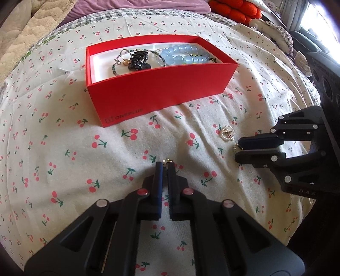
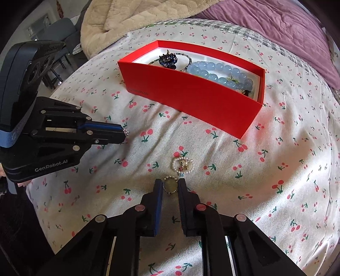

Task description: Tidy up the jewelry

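A red box (image 1: pixel 157 89) (image 2: pixel 191 93) stands on the cherry-print sheet and holds blue bead bracelets (image 1: pixel 182 55) (image 2: pixel 221 74), a black hair claw (image 1: pixel 138 60) (image 2: pixel 167 59) and thin beaded chains. My left gripper (image 1: pixel 165 164) (image 2: pixel 125 135) is shut on a small sparkly gold piece (image 1: pixel 167 160) (image 2: pixel 126 132) held at its tips. My right gripper (image 2: pixel 170 183) (image 1: pixel 237 148) is shut on an oval gold-rimmed pendant (image 2: pixel 170 185) (image 1: pixel 235 147). A pearl-ring charm (image 2: pixel 183 166) (image 1: pixel 227 132) lies on the sheet just beyond the right fingertips.
A beige blanket (image 2: pixel 119 23) and a purple duvet (image 2: pixel 265 23) lie behind the box. An orange knotted cushion (image 1: pixel 233 9) sits at the far right in the left wrist view. The sheet (image 1: pixel 63 138) is soft and wrinkled.
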Tool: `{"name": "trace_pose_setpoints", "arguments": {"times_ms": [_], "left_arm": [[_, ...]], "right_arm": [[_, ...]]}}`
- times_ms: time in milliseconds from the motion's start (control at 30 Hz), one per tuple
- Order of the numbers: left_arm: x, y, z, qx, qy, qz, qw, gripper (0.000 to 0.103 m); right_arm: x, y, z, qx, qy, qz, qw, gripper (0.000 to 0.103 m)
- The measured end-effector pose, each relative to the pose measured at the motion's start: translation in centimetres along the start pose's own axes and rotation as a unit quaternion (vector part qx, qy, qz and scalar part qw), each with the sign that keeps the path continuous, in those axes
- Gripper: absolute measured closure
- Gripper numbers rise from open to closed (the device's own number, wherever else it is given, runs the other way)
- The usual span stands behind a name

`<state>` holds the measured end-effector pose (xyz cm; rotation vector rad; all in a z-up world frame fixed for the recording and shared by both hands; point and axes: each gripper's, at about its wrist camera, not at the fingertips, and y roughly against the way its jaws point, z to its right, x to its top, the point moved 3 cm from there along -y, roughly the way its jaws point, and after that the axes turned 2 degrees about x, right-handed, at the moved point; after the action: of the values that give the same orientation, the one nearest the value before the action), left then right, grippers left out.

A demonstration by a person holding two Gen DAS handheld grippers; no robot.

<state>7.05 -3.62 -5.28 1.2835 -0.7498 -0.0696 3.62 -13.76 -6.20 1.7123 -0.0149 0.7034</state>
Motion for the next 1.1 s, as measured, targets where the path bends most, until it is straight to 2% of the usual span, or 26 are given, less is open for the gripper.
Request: {"name": "trace_pose_setpoints", "arguments": {"times_ms": [533,1100], "left_arm": [[-0.6,2.0,-0.5,0.014,0.003,0.025,0.9996,0.098],[0.8,4.5,-1.2,0.014,0.029,0.058,0.9978,0.098]], "right_arm": [[-0.1,2.1,0.2,0.006,0.001,0.020,1.000,0.088],[0.9,4.4,0.6,0.001,-0.008,0.048,0.999,0.088]]}}
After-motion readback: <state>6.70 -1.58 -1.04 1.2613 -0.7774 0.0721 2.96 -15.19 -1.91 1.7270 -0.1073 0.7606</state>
